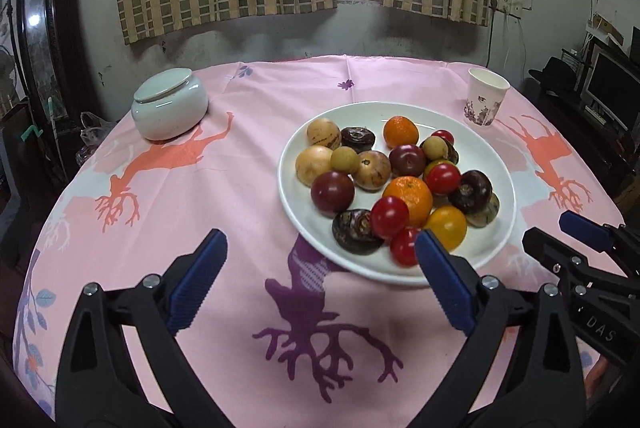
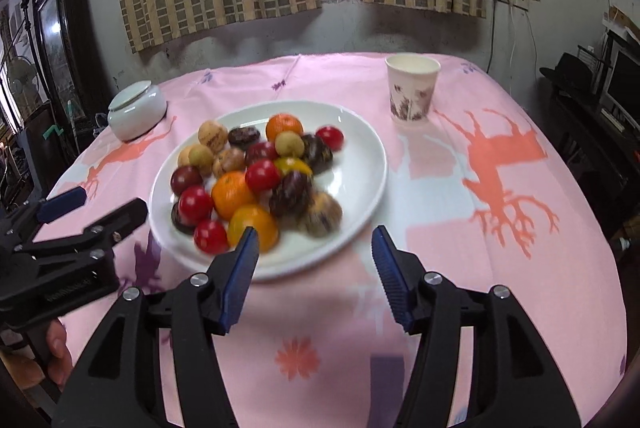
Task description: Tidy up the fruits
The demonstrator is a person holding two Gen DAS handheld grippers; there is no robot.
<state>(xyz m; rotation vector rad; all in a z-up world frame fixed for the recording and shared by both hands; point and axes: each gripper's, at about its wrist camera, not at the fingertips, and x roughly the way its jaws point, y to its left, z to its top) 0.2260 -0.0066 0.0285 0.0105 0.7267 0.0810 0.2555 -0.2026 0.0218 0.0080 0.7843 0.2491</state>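
A white plate (image 1: 492,156) (image 2: 360,156) on the pink tablecloth carries a heap of mixed fruit: oranges (image 1: 408,198), red tomatoes (image 1: 442,178), dark purple fruits (image 1: 356,230), tan round fruits (image 1: 314,164) and a yellow-orange one (image 2: 252,228). My left gripper (image 1: 320,240) hovers open and wide over the cloth at the plate's near left rim, nothing between its blue pads. My right gripper (image 2: 315,232) is open at the plate's near rim, also empty. Each gripper shows in the other's view: the right gripper (image 1: 584,232), the left gripper (image 2: 80,208).
A pale lidded ceramic jar (image 1: 170,104) (image 2: 136,112) sits at the far left of the table. A patterned paper cup (image 1: 486,96) (image 2: 412,88) stands at the far right. A hand (image 2: 58,348) holds the left gripper's handle. Dark furniture flanks the table.
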